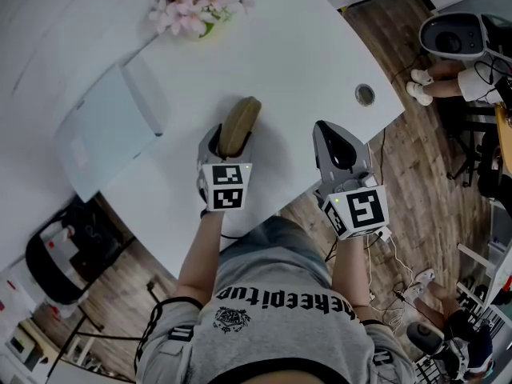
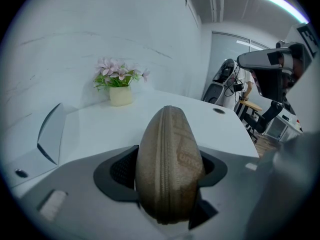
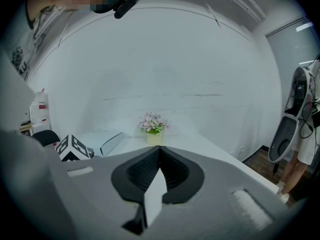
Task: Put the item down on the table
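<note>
A tan oval zip pouch (image 1: pixel 240 124) is clamped between the jaws of my left gripper (image 1: pixel 234 138) over the near part of the white table (image 1: pixel 296 46). In the left gripper view the pouch (image 2: pixel 169 164) stands on edge with its zipper towards the camera, and both pads press on its sides around the left gripper (image 2: pixel 169 176). Whether the pouch touches the tabletop is hidden. My right gripper (image 1: pixel 336 141) hovers at the table's near right edge, shut and empty, and its tips meet in the right gripper (image 3: pixel 159 151) view.
A pot of pink flowers (image 1: pixel 196 8) stands at the far side by the wall. A grey closed laptop (image 1: pixel 112 126) lies at the left. A round cable hole (image 1: pixel 365 94) sits near the right edge. A person's legs (image 1: pixel 448 82) and chairs are off to the right.
</note>
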A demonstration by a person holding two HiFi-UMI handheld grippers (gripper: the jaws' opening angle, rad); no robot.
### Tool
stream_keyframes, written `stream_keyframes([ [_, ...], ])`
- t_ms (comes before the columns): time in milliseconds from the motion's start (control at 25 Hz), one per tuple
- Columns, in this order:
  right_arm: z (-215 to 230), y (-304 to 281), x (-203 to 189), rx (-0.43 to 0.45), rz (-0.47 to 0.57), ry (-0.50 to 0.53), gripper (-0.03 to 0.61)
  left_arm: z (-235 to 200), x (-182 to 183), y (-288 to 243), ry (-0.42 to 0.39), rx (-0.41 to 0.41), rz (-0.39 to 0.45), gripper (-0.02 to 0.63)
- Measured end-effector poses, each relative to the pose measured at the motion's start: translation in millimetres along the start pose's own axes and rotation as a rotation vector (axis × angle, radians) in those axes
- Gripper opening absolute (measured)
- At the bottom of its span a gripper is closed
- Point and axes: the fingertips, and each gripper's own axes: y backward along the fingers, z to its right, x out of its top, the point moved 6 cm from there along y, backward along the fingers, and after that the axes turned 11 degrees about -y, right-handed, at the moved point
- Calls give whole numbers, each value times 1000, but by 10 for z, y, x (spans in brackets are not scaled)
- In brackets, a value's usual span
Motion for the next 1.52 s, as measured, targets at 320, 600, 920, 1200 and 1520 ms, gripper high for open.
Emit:
stream_keyframes([
  [320, -1, 39, -13, -1, 3, 1, 0, 14, -24, -27, -60, 19, -10, 314],
  [600, -23, 115, 6, 6, 11, 8, 0, 43, -18, 8, -96, 9, -9, 351],
  [920, -108, 238, 5, 28, 28, 20, 0, 29, 4, 195, -49, 30, 51, 374],
  [1200, -185, 368, 16, 52, 54, 25, 0, -12, 25, 449, -16, 94, 99, 320],
  [1520, -312, 493, 28, 96, 75, 39, 0, 24, 104, 847, 0, 181, 176, 120],
])
